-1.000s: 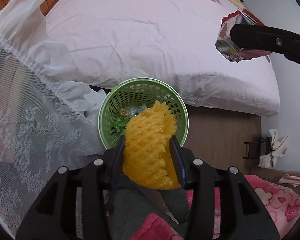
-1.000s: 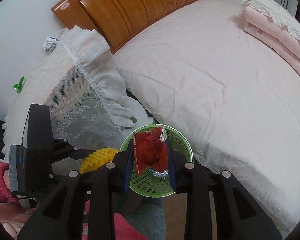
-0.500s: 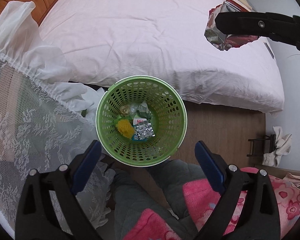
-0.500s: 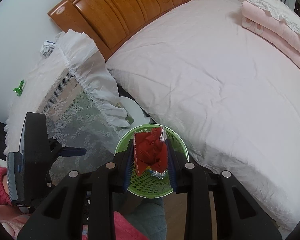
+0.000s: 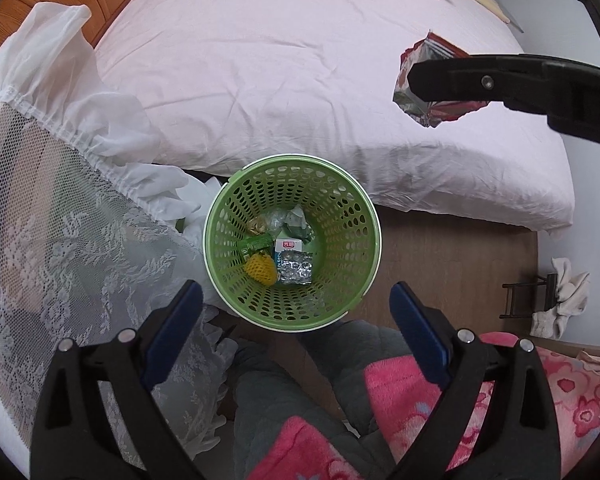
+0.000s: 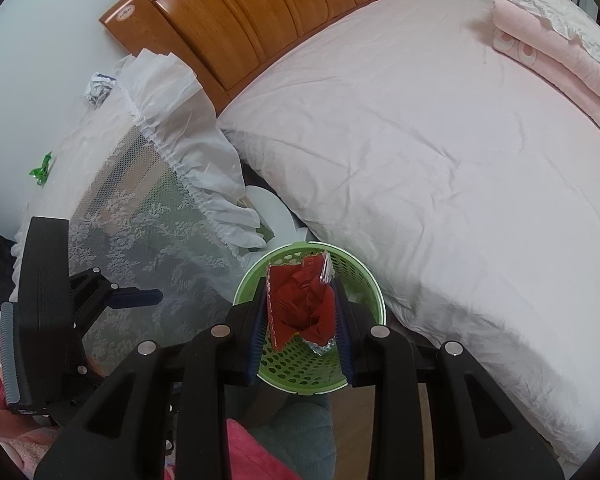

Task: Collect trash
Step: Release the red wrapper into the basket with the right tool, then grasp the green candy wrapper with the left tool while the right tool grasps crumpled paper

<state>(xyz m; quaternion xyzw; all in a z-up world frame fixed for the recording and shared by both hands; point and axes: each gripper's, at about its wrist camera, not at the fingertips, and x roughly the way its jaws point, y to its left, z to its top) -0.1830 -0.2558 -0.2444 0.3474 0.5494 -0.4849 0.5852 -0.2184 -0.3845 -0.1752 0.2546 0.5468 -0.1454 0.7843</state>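
Left gripper (image 5: 296, 310) fingers spread wide, nothing between them, hovering over the green bin (image 5: 220, 248). Yellow net (image 5: 260, 269) lying in the bin bottom with other scraps. Right gripper (image 6: 302, 300) fingers clamped on a red wrapper (image 6: 300, 304), right above the bin beside the bed (image 6: 440, 152).

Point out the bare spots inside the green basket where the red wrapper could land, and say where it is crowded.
Inside the green perforated plastic basket, the floor's right part beside the silver foil blister pack is bare. The left and far side is crowded: yellow foam fruit net, green carton, white carton, crumpled wrappers. The right gripper holds the crumpled red foil-lined wrapper over the basket.
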